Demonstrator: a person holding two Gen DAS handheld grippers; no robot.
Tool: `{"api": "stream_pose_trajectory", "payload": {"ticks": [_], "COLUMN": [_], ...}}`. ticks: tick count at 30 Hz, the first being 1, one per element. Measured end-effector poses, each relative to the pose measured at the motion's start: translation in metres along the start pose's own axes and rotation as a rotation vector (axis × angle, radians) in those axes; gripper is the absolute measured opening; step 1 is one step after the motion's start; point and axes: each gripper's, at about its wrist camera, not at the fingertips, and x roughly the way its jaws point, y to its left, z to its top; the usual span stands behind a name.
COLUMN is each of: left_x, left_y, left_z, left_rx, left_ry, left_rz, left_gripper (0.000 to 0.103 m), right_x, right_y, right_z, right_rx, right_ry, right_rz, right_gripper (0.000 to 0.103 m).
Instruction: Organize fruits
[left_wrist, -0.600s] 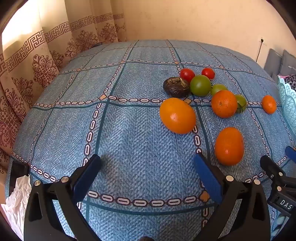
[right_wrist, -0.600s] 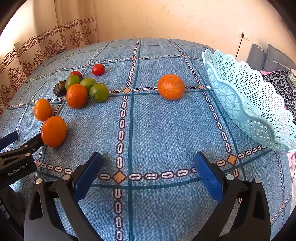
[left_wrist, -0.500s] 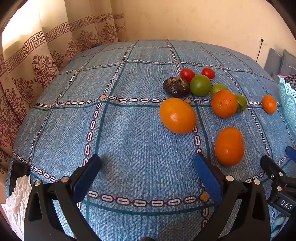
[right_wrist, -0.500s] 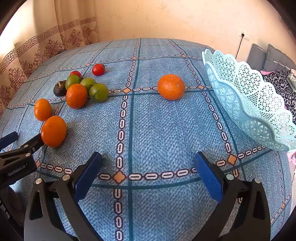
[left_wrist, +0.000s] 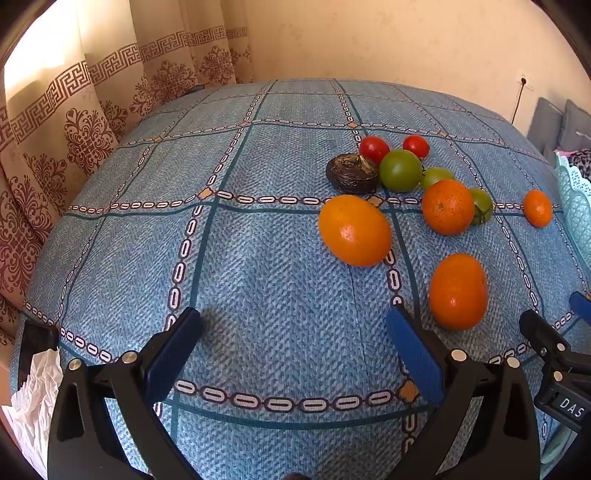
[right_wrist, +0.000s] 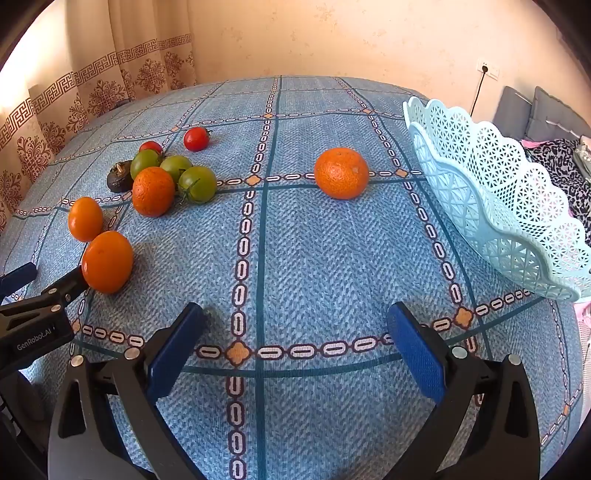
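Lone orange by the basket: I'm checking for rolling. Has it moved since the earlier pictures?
No. The lone orange sits on the same cloth stripe crossing, same gap to the basket.

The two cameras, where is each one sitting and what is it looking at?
Left wrist view: sits on the left tool, looking forward over the blue cloth at the fruit pile; its own open blue fingers show, plus the right tool at the edge.
Right wrist view: sits on the right tool, facing the lone orange and basket; the left tool peeks in.
Both share the fruit, basket and cloth.

Beige wall, patterned curtains w/ sunlight
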Motion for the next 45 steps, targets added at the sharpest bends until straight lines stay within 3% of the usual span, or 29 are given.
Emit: {"api": "stream_pose_trajectory", "payload": {"ticks": [45], "left_x": [0.0010], "left_y": [0.0050], "left_z": [0.0001], "left_rx": [0.001], "left_ry": [0.006], "left_rz": [-0.011], "left_gripper": [0.098], "right_x": [-0.0014], "right_y": [-0.0014], "right_z": [0.0000], "right_rx": [-0.010], "right_ry": [-0.002], "right_rz": [0.025], "right_gripper": [0.101]}}
